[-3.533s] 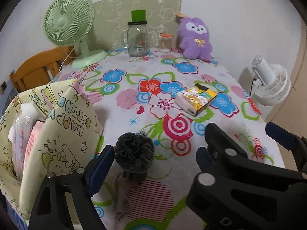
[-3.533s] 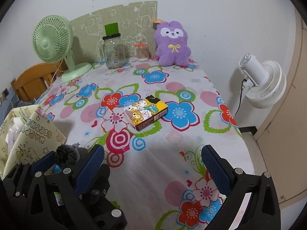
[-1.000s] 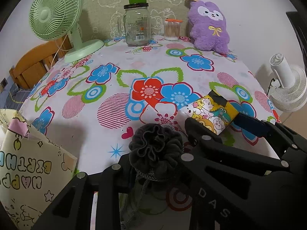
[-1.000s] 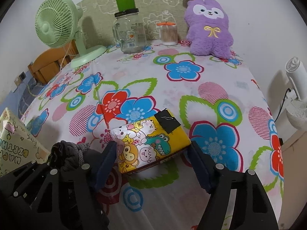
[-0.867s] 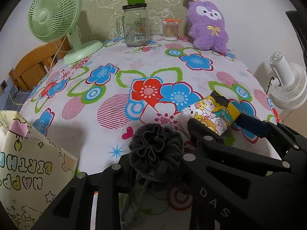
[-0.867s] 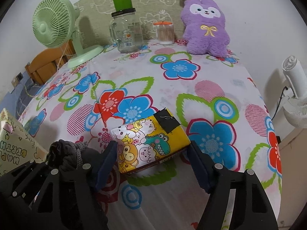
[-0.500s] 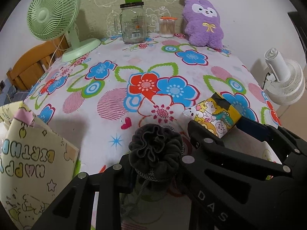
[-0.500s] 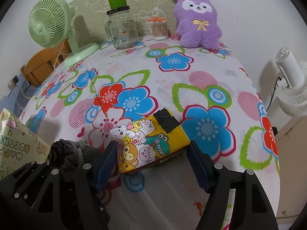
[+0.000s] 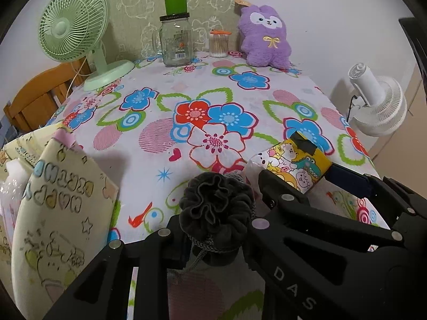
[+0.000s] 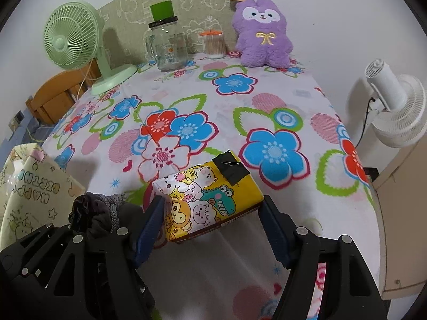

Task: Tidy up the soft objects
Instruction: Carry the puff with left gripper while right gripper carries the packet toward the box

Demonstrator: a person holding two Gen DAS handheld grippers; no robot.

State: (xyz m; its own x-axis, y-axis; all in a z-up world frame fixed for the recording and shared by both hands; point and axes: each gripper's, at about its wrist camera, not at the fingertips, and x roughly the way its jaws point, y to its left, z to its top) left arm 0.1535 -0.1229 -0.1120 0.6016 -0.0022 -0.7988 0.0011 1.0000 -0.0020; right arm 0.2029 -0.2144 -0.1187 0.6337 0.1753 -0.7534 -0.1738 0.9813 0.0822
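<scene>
Green fan [image 9: 72, 26], purple plush [image 9: 264, 37], glass jar [image 9: 176, 42]

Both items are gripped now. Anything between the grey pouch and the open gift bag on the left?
Nothing visible. The grey pouch hangs in the left hand-held gripper; only bare tablecloth separates it from the gift bag.

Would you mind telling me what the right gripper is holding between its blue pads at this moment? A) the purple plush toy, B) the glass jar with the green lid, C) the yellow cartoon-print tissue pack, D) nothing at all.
C: in the right wrist view the right gripper has its blue pads pressed on both sides of the yellow cartoon-print tissue pack, which is raised off the floral tablecloth.
</scene>
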